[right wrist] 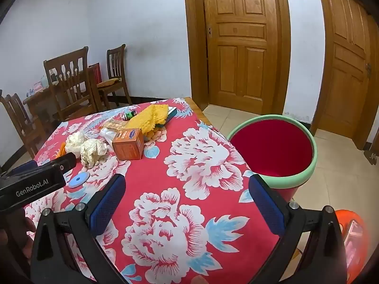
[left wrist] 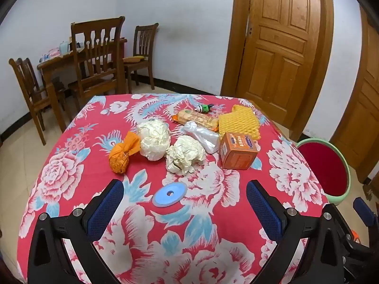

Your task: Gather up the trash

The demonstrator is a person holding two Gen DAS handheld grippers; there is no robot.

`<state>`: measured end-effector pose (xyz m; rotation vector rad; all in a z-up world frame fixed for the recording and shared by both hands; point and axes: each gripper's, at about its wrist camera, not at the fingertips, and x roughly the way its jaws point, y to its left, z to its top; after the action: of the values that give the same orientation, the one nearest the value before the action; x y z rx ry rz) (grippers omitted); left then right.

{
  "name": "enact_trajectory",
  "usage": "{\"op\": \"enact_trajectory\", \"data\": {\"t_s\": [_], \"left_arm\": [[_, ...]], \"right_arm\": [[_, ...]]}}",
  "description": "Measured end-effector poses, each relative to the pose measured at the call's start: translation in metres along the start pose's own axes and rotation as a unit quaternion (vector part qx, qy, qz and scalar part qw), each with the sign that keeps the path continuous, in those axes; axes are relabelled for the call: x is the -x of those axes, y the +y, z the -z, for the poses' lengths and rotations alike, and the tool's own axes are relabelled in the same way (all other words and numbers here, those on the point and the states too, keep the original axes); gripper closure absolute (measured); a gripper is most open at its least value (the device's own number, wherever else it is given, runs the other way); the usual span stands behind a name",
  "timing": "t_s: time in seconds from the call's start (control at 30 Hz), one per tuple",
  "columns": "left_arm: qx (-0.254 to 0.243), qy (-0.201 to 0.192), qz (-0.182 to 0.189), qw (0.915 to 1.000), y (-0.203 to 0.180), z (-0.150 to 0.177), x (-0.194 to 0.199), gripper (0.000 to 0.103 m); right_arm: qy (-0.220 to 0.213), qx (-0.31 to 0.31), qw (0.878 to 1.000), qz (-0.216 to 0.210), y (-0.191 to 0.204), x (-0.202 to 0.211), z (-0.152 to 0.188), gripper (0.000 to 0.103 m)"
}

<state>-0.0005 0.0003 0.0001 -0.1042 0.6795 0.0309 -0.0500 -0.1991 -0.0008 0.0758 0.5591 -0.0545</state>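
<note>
Both claws are held spread wide and empty above the near edge of the worktop: the left claw [left wrist: 184, 203] faces the litter, the right claw [right wrist: 187, 198] is turned toward the bin, and nothing is gripped by either. Nothing appears to have been collected yet.

Largest in view is the worktop [left wrist: 71, 165], covered by a red floral cloth. Just beside its right edge stands the red bin with a green rim [right wrist: 272, 151], placed low on the floor, presumably so trash can be dropped straight in (its inside looks empty).

The trash is gathered near the worktop's middle and far side: a yellow foam net [left wrist: 239, 122], an orange carton [left wrist: 236, 152], a biscuit packet [left wrist: 196, 117], a clear plastic bag [left wrist: 203, 136], two balls of crumpled paper [left wrist: 154, 139] [left wrist: 184, 153] and a knotted orange wrapper [left wrist: 122, 155]. A small green bottle [left wrist: 203, 108] lies farthest off. Nearest the left claw lies a blue disc [left wrist: 169, 193], the likeliest first pick.
</note>
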Motion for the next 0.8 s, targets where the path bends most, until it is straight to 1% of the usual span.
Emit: {"op": "enact_trajectory", "data": {"t_s": [0.53, 0.6, 0.8], "left_arm": [[-0.004, 0.000, -0.002, 1.0000, -0.0050, -0.0024, 0.0101, 0.000], [-0.007, 0.000, -0.002, 1.0000, -0.0036, -0.0005, 0.0037, 0.000], [-0.004, 0.001, -0.003, 1.0000, -0.0043, -0.0009, 0.0049, 0.000]], "right_arm": [[0.008, -0.006, 1.000, -0.001, -0.0030, -0.0019, -0.0001, 0.001], [0.008, -0.006, 1.000, -0.001, -0.0025, -0.0014, 0.0007, 0.001], [0.008, -0.006, 1.000, 0.000, -0.0021, -0.0011, 0.0010, 0.001]]}}
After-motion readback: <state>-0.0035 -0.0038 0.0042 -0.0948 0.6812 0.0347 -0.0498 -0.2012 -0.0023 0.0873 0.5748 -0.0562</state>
